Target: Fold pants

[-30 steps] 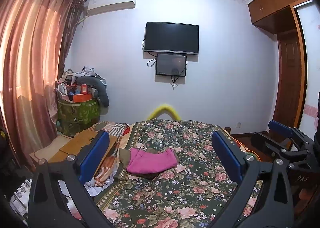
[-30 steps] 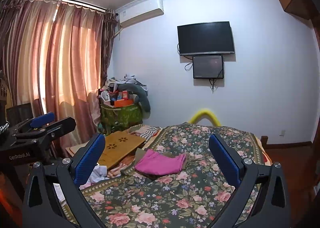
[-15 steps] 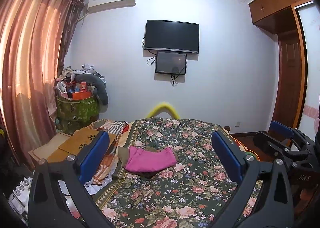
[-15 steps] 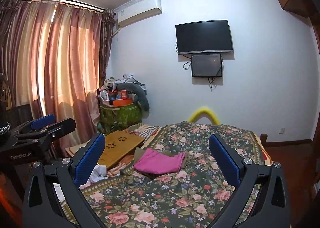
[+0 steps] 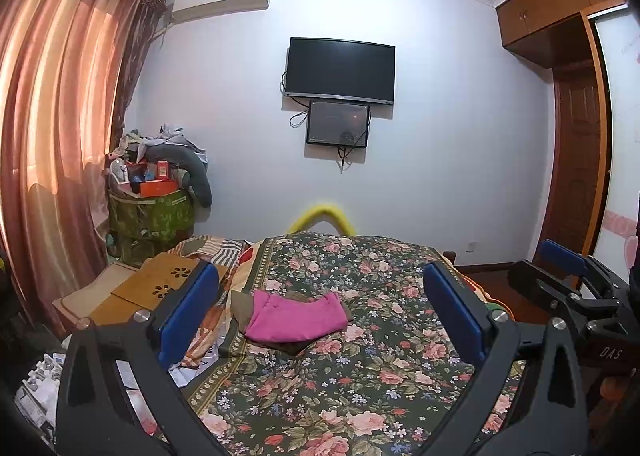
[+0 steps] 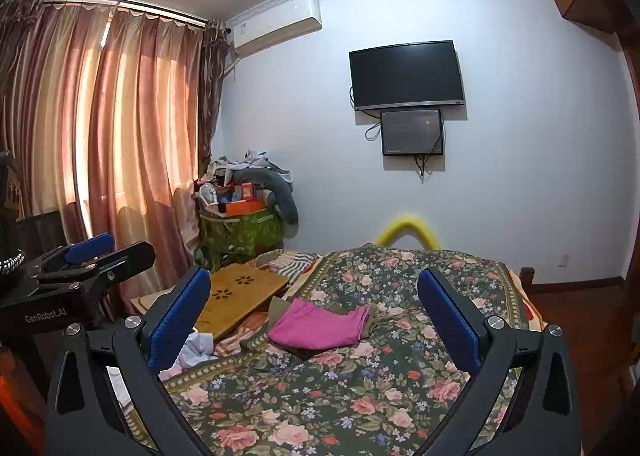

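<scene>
Lying beyond both tongs (image 5: 318, 306): pants (image 5: 297, 317)

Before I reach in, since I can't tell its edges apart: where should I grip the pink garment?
Probably the pink garment's near right corner, coming in low from the near side with the right hand-held gripper. It lies flat and folded on the floral bedspread; that edge faces the open jaws.

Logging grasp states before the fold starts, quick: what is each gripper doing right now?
Left gripper: open, holding nothing, above the bed.
Right gripper: open, holding nothing, above the bed.
</scene>
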`<state>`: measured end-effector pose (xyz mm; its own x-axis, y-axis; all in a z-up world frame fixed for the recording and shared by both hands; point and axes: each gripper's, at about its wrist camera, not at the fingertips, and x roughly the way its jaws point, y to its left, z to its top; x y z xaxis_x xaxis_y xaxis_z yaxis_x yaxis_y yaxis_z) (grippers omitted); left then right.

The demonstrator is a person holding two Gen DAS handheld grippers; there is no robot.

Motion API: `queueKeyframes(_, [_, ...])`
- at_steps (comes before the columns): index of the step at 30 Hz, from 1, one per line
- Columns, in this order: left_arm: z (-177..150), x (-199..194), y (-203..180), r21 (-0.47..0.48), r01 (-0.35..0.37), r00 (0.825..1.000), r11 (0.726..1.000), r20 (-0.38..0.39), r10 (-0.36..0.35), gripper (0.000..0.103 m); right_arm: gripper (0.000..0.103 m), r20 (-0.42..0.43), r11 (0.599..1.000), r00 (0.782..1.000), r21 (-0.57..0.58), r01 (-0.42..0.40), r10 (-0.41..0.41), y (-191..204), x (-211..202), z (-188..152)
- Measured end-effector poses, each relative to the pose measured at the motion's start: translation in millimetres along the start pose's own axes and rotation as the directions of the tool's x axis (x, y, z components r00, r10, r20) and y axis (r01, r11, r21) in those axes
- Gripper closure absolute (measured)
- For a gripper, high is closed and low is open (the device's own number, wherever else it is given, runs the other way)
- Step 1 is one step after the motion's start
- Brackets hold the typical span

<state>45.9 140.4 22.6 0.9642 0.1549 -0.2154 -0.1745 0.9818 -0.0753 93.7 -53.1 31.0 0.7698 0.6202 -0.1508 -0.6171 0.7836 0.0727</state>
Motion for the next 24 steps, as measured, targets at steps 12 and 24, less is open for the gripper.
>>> queueKeyframes(12, [2.2, 0.4, -0.2, -0.011, 0.038, 0.999, 0.999, -0.014, -0.038, 0.000, 0.000, 0.012, 1.000, 1.000, 0.010, 0.000, -0.001, -0.7, -3.6, 2.0])
queueKeyframes(24, [-1.0, 4.7, -0.9, 0.000, 0.035, 0.999, 0.999, -0.026, -0.035, 0.000, 0.000, 0.002, 1.000, 1.000, 0.013, 0.001, -0.001, -0.8, 0.1, 0.3])
